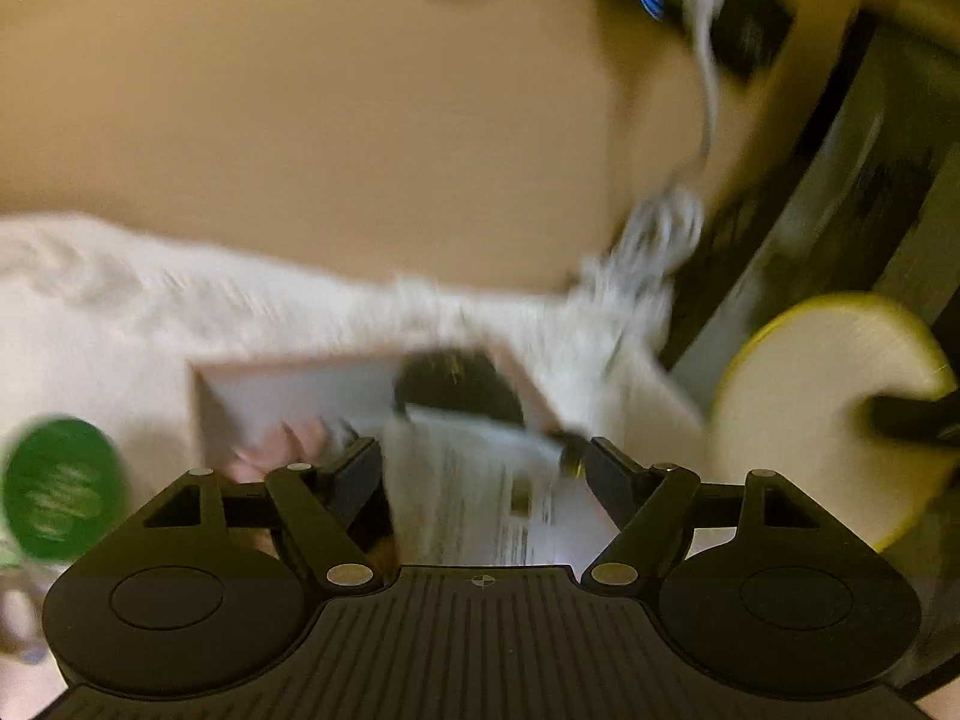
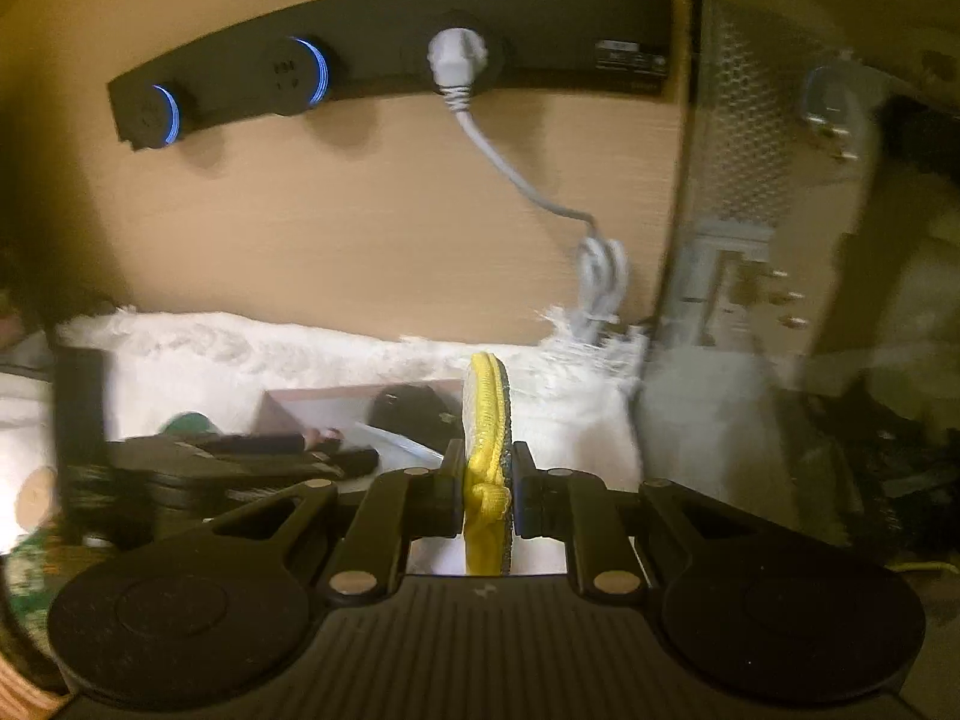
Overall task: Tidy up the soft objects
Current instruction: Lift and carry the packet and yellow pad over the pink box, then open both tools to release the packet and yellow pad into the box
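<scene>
My right gripper (image 2: 487,480) is clamped on the yellow-edged round pad (image 2: 487,420), held edge-on above the white fluffy cloth (image 2: 240,354). My left gripper (image 1: 483,468) gapes wide, holding nothing, over a blurred, unreadable printed sheet (image 1: 480,492).

Both my views are dim and warm, tinted yellow-brown. The left view is heavily motion-blurred: the white rug (image 1: 180,294) and cable (image 1: 708,90) smear into streaks. The right view is sharper; blue rings glow on the power strip (image 2: 384,54), and soft shadows fall beneath it on the wall. Fisheye bending curves the strip, and the corners vignette black.
</scene>
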### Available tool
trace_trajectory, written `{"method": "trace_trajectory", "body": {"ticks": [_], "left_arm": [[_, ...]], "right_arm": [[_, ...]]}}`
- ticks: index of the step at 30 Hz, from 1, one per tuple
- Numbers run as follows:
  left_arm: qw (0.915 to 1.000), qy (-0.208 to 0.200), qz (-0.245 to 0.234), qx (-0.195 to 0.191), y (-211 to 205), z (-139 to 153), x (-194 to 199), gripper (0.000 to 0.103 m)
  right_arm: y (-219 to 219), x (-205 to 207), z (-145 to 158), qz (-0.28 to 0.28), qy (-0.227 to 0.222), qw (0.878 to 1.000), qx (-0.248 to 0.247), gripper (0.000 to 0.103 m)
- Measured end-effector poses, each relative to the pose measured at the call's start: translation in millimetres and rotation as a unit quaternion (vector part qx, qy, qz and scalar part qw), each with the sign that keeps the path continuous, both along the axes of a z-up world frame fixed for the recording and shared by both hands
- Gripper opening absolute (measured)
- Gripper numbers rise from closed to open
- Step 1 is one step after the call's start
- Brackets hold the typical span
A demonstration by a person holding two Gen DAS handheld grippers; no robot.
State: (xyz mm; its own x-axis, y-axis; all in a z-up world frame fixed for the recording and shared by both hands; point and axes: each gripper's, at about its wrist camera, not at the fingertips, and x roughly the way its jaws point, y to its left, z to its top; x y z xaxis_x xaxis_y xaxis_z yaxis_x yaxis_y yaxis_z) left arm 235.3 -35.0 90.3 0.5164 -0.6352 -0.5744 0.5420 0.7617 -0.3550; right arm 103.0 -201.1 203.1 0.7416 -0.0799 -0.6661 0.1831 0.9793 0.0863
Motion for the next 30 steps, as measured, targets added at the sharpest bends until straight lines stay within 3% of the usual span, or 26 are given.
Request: {"method": "trace_trajectory", "body": {"ticks": [3,7,13,16,19,21,22,23,25,30], "left_arm": [[0.9994,-0.012,0.028,-0.016,31,19,-12,0.08],[0.9986,-0.004,0.05,-0.014,62,19,-33,0.08],[0.9949,0.049,0.087,0.018,103,-12,-75,0.08],[0.9919,0.072,0.095,0.044,116,-29,-93,0.08],[0.9877,0.09,0.112,0.063,134,-42,-108,0.08],[0.9847,0.097,0.127,0.07,143,-49,-113,0.08],[0.9836,0.096,0.133,0.075,146,-51,-114,0.08],[0.983,0.092,0.137,0.079,147,-52,-115,0.08],[0.9833,0.082,0.14,0.082,149,-51,-116,0.08],[0.9844,0.079,0.134,0.082,144,-49,-115,0.08]], "right_arm": [[14,12,-1,0.028,-0.008,0.999,0.024,0.014],[36,38,-14,0.074,-0.01,0.994,0.08,0.014],[56,86,-78,0.118,0.038,0.977,0.174,0.014],[58,98,-118,0.096,0.077,0.983,0.135,0.024],[55,90,-131,0.095,0.059,0.987,0.118,0.027],[63,84,-129,0.091,0.049,0.993,0.063,0.046],[70,81,-130,0.085,0.044,0.995,0.012,0.066],[76,78,-133,0.078,0.041,0.996,-0.035,0.08],[78,72,-140,0.079,0.038,0.994,-0.069,0.081],[73,77,-146,0.075,0.059,0.994,-0.045,0.09]]}}
